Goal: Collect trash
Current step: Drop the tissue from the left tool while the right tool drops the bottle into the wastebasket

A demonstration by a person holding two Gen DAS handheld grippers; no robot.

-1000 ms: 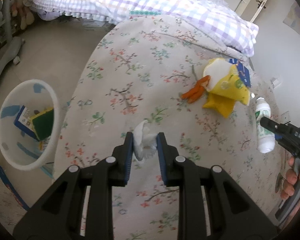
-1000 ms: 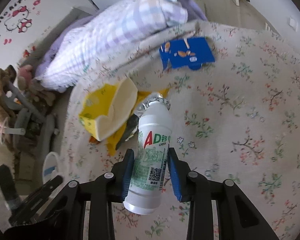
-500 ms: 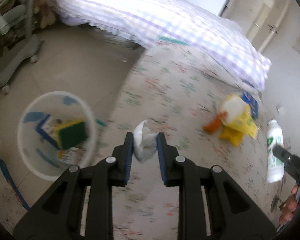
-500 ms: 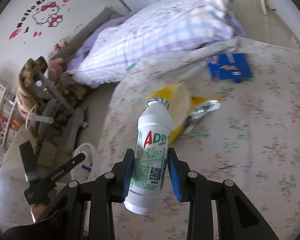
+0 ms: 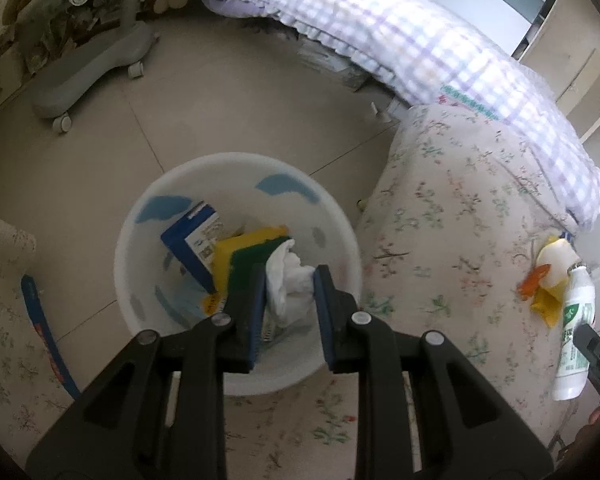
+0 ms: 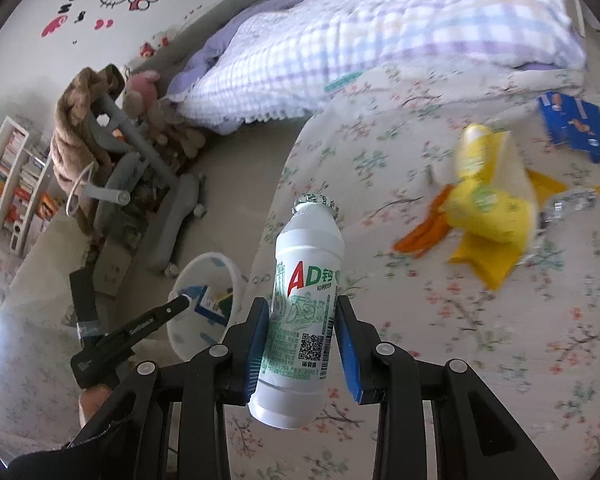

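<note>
My left gripper (image 5: 290, 276) is shut on a crumpled white tissue (image 5: 288, 286) and holds it right over the white trash bin (image 5: 140, 240) on the floor beside the bed. The bin holds a blue carton (image 5: 192, 240) and a yellow-green sponge (image 5: 256, 248). My right gripper (image 6: 302, 312) is shut on a white AD milk bottle (image 6: 306, 300), held above the floral bedspread (image 6: 460, 320). The bottle also shows at the right edge of the left wrist view (image 5: 576, 320). The bin (image 6: 204, 284) and the left gripper (image 6: 136, 328) show in the right wrist view.
A yellow wrapper with orange scraps (image 6: 488, 208) and a blue packet (image 6: 576, 128) lie on the bed. A checked quilt (image 5: 420, 48) lies at the bed's far end. A grey wheeled chair base (image 5: 88, 64) stands on the floor beyond the bin.
My left gripper has carried the tissue off the bed to above the bin. My right gripper has lifted the bottle and swung toward the bed's edge and the bin.
</note>
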